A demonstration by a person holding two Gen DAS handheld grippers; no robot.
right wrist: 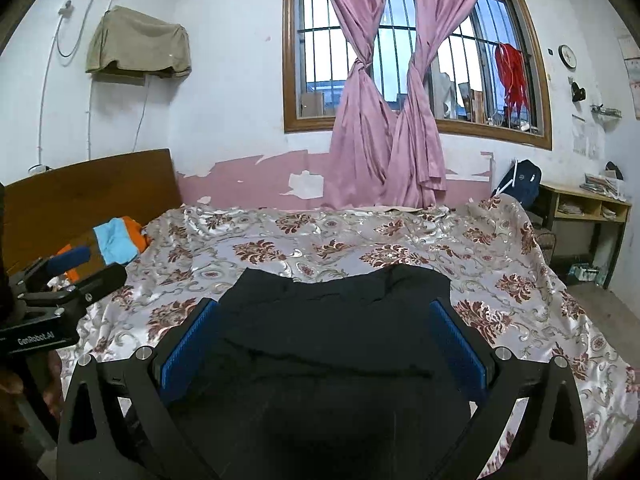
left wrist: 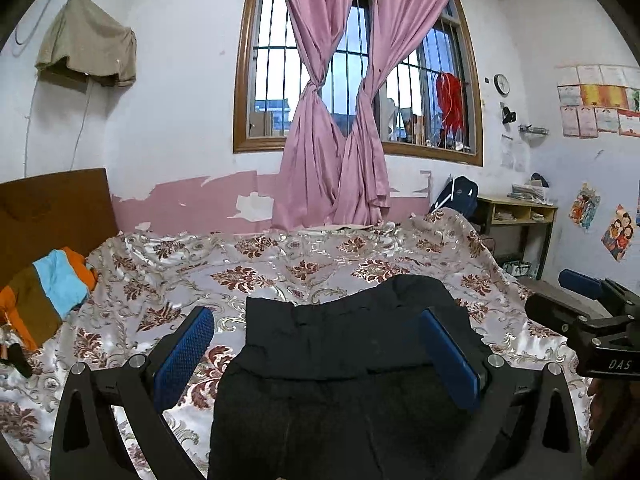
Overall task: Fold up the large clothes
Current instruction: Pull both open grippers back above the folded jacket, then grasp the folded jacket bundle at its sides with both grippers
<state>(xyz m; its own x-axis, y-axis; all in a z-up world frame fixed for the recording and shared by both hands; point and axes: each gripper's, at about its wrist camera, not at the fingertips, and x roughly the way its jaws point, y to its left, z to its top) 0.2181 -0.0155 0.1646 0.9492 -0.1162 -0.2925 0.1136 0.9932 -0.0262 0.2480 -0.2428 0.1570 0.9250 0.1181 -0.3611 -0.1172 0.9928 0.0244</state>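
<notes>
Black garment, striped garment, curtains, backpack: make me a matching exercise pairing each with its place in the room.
Things:
1. black garment
2. striped orange, blue and brown garment
3. pink curtains
4. dark blue backpack

Places:
A. knotted in front of the barred window
B. by the wooden headboard
C. spread on the bedspread before both open grippers
D. beyond the bed's far corner, beside the desk

Pairs: 1-C, 2-B, 3-A, 4-D
</notes>
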